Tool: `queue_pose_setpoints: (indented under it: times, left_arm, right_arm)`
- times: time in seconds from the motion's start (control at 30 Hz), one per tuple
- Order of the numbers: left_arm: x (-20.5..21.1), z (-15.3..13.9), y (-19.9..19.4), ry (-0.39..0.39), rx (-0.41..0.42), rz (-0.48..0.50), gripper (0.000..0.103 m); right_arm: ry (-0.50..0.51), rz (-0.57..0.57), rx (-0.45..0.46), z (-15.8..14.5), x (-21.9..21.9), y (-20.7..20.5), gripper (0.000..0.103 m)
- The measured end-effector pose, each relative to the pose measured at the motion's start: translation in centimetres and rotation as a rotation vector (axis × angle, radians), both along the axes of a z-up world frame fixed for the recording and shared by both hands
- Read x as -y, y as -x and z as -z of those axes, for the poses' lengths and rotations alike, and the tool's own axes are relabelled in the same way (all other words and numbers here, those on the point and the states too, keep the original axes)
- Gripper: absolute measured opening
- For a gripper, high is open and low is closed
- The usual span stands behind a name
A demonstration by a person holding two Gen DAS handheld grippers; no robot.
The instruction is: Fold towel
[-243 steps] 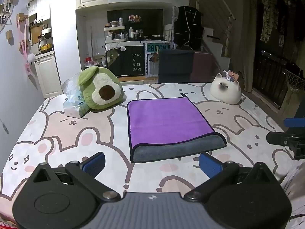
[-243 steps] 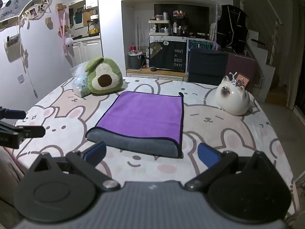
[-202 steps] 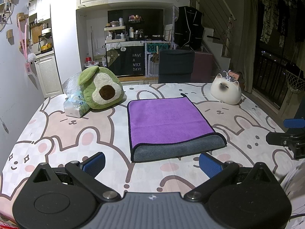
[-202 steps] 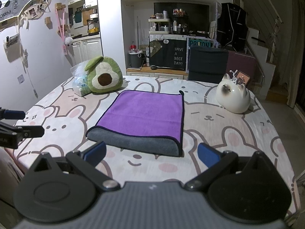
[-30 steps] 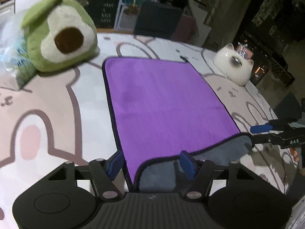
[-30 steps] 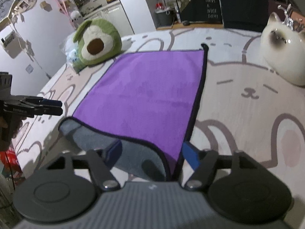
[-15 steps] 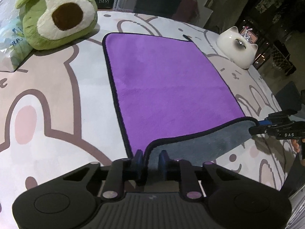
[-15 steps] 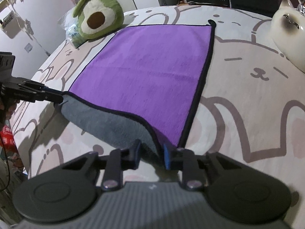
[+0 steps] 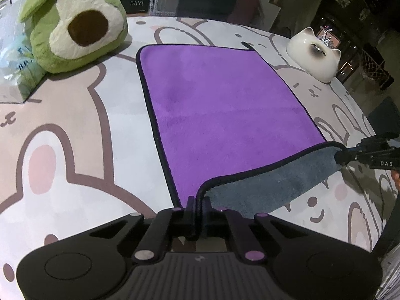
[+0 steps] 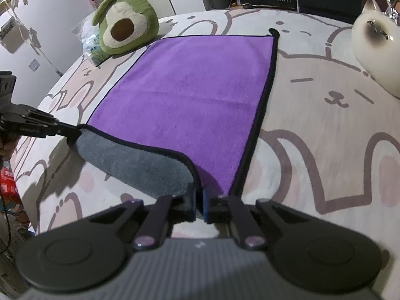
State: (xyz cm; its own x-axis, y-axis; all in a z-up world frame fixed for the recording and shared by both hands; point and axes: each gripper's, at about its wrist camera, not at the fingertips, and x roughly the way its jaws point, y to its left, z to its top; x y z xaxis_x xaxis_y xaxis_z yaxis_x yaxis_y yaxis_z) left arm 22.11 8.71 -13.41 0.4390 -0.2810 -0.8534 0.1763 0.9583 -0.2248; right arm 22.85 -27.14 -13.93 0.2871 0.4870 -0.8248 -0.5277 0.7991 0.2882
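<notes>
A purple towel (image 9: 220,105) with a grey underside and black trim lies on the bunny-print bed cover; it also shows in the right wrist view (image 10: 190,95). Its near edge is turned up so the grey side shows. My left gripper (image 9: 198,206) is shut on the near left corner of the towel. My right gripper (image 10: 198,205) is shut on the near right corner. Each gripper also shows in the other's view, the right one (image 9: 350,155) and the left one (image 10: 67,132), each pinching its corner a little above the cover.
A green avocado plush (image 9: 75,25) and a plastic packet (image 9: 15,70) sit at the far left. A white cat-shaped ornament (image 9: 315,55) sits at the far right. The bed cover (image 9: 62,137) spreads around the towel. Kitchen shelves and a dark chair stand beyond the bed.
Both grippers came down from a high open stance to the towel's near corners, closed on them, and now lift the near edge slightly, showing more grey underside.
</notes>
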Motion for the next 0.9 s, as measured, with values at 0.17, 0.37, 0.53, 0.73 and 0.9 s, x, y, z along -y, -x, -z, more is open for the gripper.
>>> queue_pose_setpoints:
  times: [0.17,0.37,0.53,0.73,0.9]
  left_arm:
    - [-0.1,-0.9,-0.2,-0.004,0.039,-0.031,0.004]
    - [-0.3,-2.6,-0.7,0.003,0.113,-0.083,0.004]
    - [-0.2,-4.1,-1.3,0.0,0.182,-0.11,0.004]
    - [-0.5,-5.4,-2.8,0.0,0.25,-0.139,0.004]
    - [-0.9,-6.3,-4.0,0.017,0.3,-0.16,0.004]
  right_arm:
    - [-0.028,0.036,0.043,-1.1,0.1,-0.2,0.006]
    - [-0.06,0.069,0.092,-2.3,0.3,-0.7,0.006]
    - [-0.081,0.102,0.144,-3.5,0.2,-1.3,0.006]
    - [-0.13,0.154,0.207,-5.3,-0.1,-2.8,0.006]
    - [-0.15,0.193,0.247,-6.1,-0.4,-4.6,0.006]
